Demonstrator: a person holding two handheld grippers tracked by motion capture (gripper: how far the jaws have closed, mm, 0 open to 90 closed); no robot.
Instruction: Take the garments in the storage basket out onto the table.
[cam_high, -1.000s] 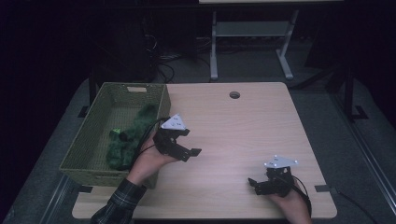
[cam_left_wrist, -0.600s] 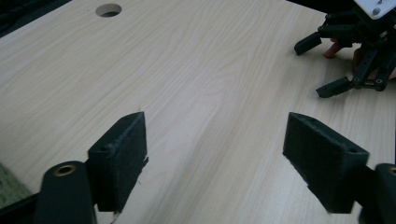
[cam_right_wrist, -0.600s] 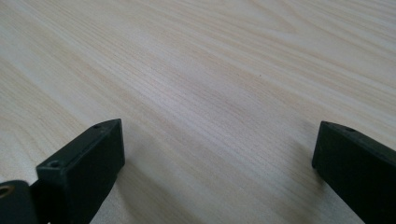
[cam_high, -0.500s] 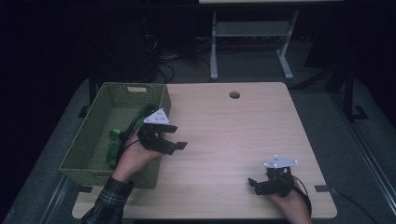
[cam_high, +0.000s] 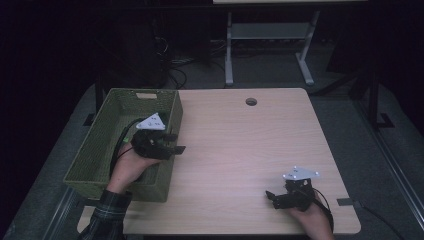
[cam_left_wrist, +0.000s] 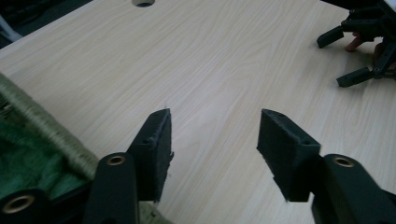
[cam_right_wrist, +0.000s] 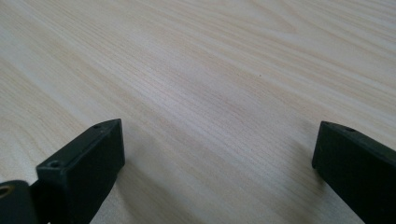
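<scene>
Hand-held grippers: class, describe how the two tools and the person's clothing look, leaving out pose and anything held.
Each hand-held gripper, left and right, is black with two blocky jaws, faced with dark pads. A pale grey three-cornered plate with small dots sits on top of each. A black cable trails from the left one. The left forearm wears a dark plaid sleeve.

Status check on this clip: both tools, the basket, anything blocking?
Left tool over the basket rim, jaws have just been closing, nothing between them. Right tool open, low over the table. Green cloth in the basket. Nothing in the way.
</scene>
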